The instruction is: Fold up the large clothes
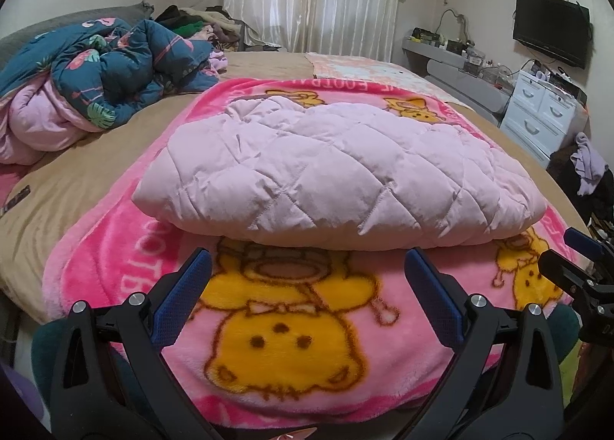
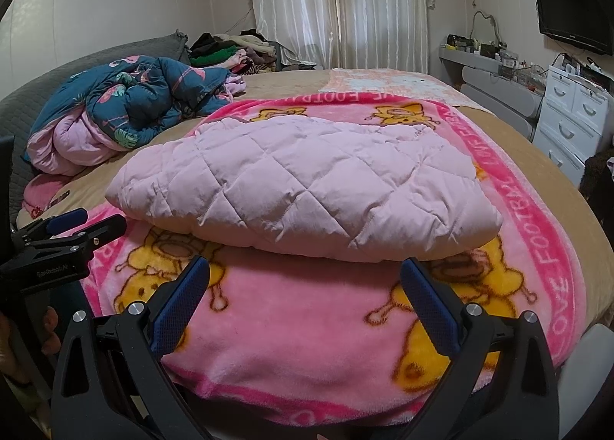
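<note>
Across the bed [image 1: 96, 156] lies a pink cartoon blanket [image 1: 291, 325], and the pale pink quilted garment [image 1: 337, 175] rests folded in a thick bundle on its middle. Both the left gripper [image 1: 307, 267] and the right gripper [image 2: 305, 273] hover just short of the garment's near edge, jaws spread wide and empty (a crumpled blue floral duvet [image 2: 130, 102] sits well apart at the far left).

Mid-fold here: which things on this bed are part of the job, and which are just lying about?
Job:
- pink quilted coat, folded
- left gripper, open
- right gripper, open

Lying about:
- cartoon blanket underneath
- flamingo duvet
- clothes pile
- television
</note>
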Motion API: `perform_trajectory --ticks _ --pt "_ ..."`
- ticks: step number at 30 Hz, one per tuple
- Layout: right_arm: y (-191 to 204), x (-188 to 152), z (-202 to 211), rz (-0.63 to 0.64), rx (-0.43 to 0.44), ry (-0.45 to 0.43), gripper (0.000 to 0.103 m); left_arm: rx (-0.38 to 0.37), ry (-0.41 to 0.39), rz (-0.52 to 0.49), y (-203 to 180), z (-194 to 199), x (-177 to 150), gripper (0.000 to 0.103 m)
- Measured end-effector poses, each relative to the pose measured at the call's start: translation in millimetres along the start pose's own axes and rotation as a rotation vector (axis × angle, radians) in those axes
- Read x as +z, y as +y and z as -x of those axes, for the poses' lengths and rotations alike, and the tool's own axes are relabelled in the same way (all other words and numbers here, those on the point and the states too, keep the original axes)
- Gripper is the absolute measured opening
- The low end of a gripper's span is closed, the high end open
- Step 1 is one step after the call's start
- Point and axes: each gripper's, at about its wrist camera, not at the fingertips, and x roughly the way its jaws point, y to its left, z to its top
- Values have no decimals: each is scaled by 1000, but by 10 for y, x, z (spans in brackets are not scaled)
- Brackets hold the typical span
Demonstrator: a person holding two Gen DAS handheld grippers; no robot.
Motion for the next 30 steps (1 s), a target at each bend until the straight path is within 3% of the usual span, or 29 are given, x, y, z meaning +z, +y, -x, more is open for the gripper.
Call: perform_trajectory --ticks 22,27,30 --pt "-8 -43 -5 -5 -16 5 99 -11 2 -13 20 48 -2 94" --pt "-81 -85 -42 -20 -41 12 99 27 2 -33 8 69 -27 94" --pt "-212 -106 -15 -54 -60 4 99 0 4 0 115 73 -19 94"
